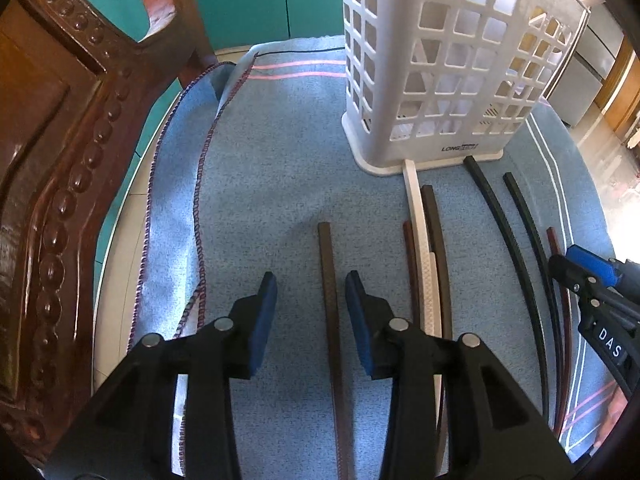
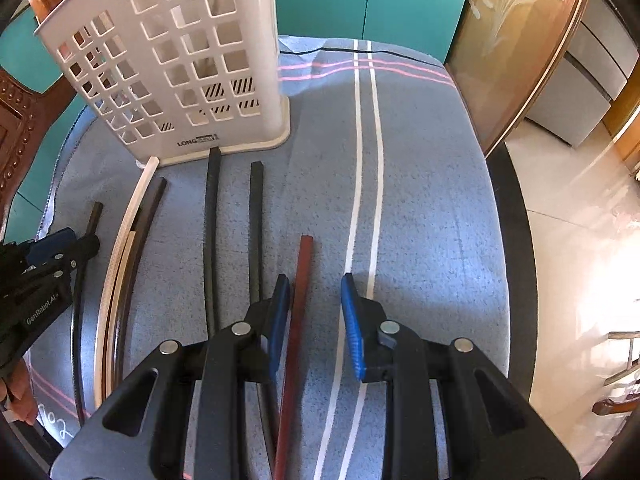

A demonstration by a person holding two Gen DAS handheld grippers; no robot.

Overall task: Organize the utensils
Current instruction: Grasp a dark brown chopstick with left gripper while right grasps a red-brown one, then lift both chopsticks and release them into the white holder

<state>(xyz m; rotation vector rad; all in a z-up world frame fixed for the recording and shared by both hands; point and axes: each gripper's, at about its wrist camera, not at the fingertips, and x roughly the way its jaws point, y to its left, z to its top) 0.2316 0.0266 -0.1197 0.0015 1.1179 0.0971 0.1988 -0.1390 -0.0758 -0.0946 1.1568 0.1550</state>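
- The left claw points steeply down with its ribbed blue pads parted; a dark brown chopstick lies between them on the cloth, and neither pad touches it.
- The right claw is likewise parted around a reddish-brown chopstick; its left pad sits very close to the stick, though contact is hard to judge.
- More square-section chopsticks lie in rough parallel: two black ones, a textured white pair, and other brown ones beside them.
- A white plastic holder with a square lattice stands upright at the sticks' far tips.
- A nubby blue towel with white and pink stripes covers the desk.
- A carved, beaded wooden chair stands beside it.
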